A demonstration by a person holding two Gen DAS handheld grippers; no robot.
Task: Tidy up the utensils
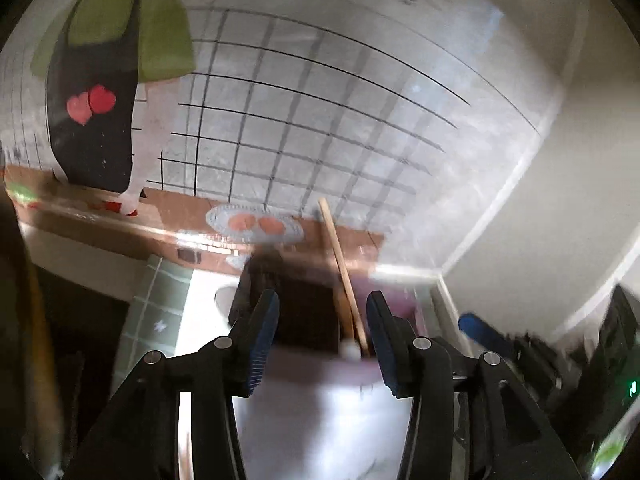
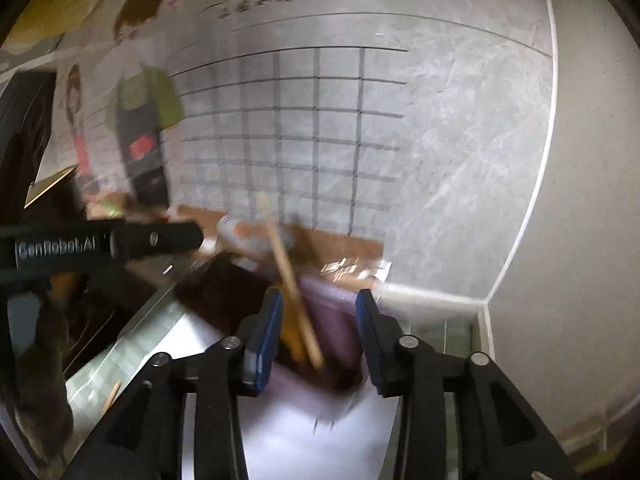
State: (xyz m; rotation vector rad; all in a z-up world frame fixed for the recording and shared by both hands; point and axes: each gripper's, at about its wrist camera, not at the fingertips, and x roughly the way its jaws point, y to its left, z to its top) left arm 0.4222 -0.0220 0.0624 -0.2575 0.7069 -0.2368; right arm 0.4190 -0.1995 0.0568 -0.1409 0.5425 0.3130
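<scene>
A pale purple utensil holder (image 2: 340, 320) with a dark inside stands on a white counter (image 1: 204, 300). A wooden stick (image 2: 290, 276) leans up out of it toward the wall. My right gripper (image 2: 318, 320) hangs just above the holder, open; the stick passes between its blue pads (image 2: 266, 332) close to the left one, with no press visible. In the left wrist view the same stick (image 1: 344, 276) rises from the blurred pale holder (image 1: 320, 384). My left gripper (image 1: 322, 320) is open around it, and the stick is nearer the right pad (image 1: 384, 340). Both views are motion-blurred.
A grid-tiled wall (image 1: 320, 120) with cartoon stickers closes the back, above a brown ledge (image 1: 160, 216). A dark brown box (image 2: 216, 292) sits left of the holder. A grey side wall (image 2: 580, 240) forms a corner on the right. Another wooden stick (image 2: 112, 394) lies at lower left.
</scene>
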